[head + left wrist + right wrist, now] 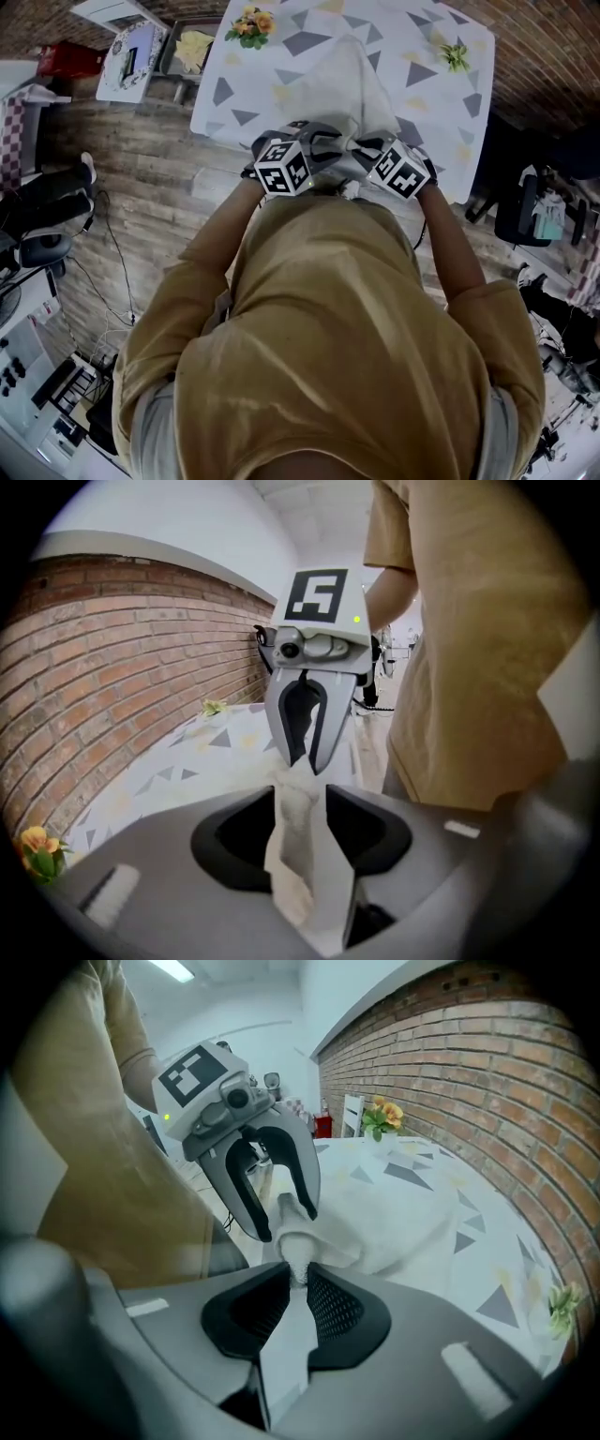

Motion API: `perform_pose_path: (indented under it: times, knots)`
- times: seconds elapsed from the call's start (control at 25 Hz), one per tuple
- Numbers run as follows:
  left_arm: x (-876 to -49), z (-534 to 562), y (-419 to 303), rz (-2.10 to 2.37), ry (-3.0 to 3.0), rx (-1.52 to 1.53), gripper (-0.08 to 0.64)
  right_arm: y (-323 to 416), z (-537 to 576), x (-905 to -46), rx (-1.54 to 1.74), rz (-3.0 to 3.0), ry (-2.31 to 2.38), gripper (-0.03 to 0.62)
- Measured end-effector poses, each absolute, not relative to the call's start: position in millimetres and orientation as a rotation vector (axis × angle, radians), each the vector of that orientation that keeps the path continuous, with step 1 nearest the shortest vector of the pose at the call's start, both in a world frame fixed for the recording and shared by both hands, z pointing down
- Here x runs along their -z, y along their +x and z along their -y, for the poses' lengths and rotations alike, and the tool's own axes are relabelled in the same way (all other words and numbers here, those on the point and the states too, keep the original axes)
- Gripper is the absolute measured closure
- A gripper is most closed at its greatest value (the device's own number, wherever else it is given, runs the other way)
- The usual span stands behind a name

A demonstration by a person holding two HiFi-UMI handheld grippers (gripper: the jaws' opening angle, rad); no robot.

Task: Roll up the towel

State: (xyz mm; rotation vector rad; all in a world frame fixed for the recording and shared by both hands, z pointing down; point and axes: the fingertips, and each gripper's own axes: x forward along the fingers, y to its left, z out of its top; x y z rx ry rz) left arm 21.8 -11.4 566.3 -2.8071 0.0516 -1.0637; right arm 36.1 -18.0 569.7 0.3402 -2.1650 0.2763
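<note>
A white towel (347, 84) lies on the table (441, 112), which has a cloth printed with triangles. Its near end is bunched and lifted at the table's front edge, right in front of the person's body. My left gripper (319, 150) and right gripper (361, 155) meet there, tips close together and facing each other. In the left gripper view a thick fold of towel (300, 855) fills the gap between my left gripper's (298, 803) jaws. In the right gripper view my right gripper (298, 1274) pinches a narrow ridge of towel (384, 1222).
A bunch of orange and yellow flowers (251, 26) sits at the table's far left corner, and a green sprig (457, 56) at the far right. A brick wall (487, 1082) runs along the table's far side. A side table with trays (141, 52) stands to the left.
</note>
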Motion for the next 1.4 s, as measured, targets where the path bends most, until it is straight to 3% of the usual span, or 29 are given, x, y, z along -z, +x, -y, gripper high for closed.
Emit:
perform_pose_path:
  times: [0.44, 0.72, 1.04, 1.4]
  knots:
    - [-572, 17, 35, -0.02, -2.838, 1.096, 0.413, 37, 16, -566, -0.211, 2.18, 0.297, 0.528]
    - [-574, 13, 37, 0.047, -2.999, 1.1, 0.419, 36, 14, -575, 0.029, 2.11, 0.271, 0.492]
    - [-585, 16, 36, 0.293, -3.141, 1.194, 0.419, 33, 13, -580, -0.294, 2.189, 0.209, 0.521]
    - [-584, 43, 25, 0.136, -3.266, 1.141, 0.417, 40, 40, -585, -0.548, 2.222, 0.32, 0.529]
